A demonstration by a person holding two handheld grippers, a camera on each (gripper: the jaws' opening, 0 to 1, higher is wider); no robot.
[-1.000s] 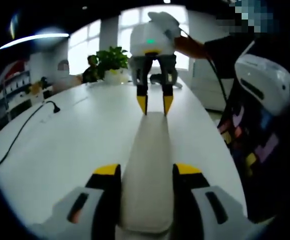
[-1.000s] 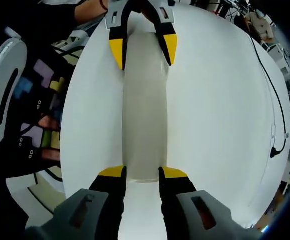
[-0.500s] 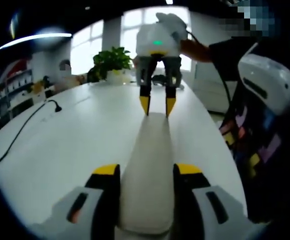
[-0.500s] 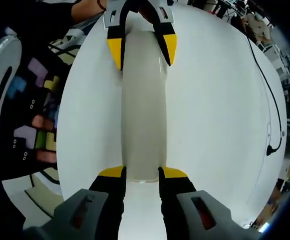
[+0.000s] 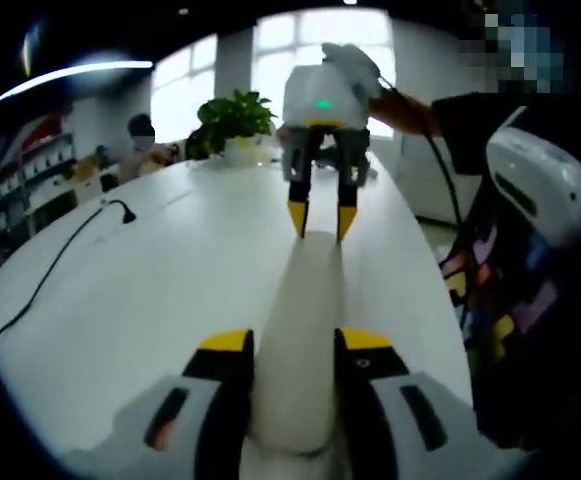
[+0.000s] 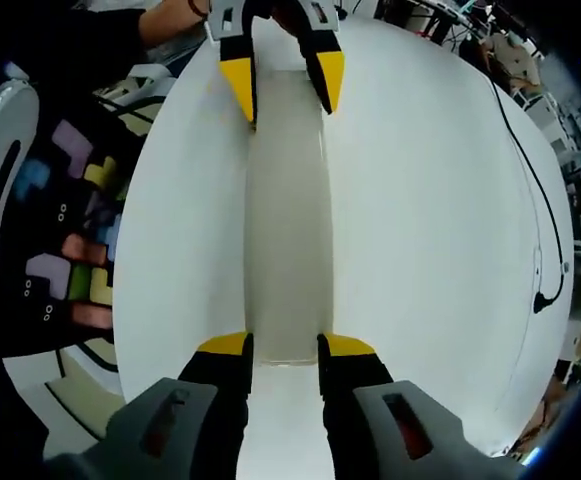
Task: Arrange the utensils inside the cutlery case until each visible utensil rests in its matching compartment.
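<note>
Left gripper view: left gripper (image 5: 292,345) rises from 6 o'clock, its yellow-tipped jaws closed against the two long sides of the near end of a pale, closed cutlery case (image 5: 303,330). The case runs lengthwise away toward 12 o'clock over the white table (image 5: 150,300). At its far end the right gripper (image 5: 320,215) points back at the camera, jaws narrow, one tip at each side of that end. A green light glows on its housing. A black cable (image 5: 65,255) trails across the table at 9 o'clock. A potted plant (image 5: 232,125) stands at the far table edge at 11 o'clock. A person's patterned clothing (image 5: 510,310) is at 3 o'clock.

Right gripper view: right gripper (image 6: 285,347) at 6 o'clock clamps the near end of the case (image 6: 288,210). The left gripper (image 6: 280,80) at 12 o'clock has its jaws at the sides of the far end. Whether the case touches the table (image 6: 440,220) I cannot tell. No utensils can be made out; the case is closed.
</note>
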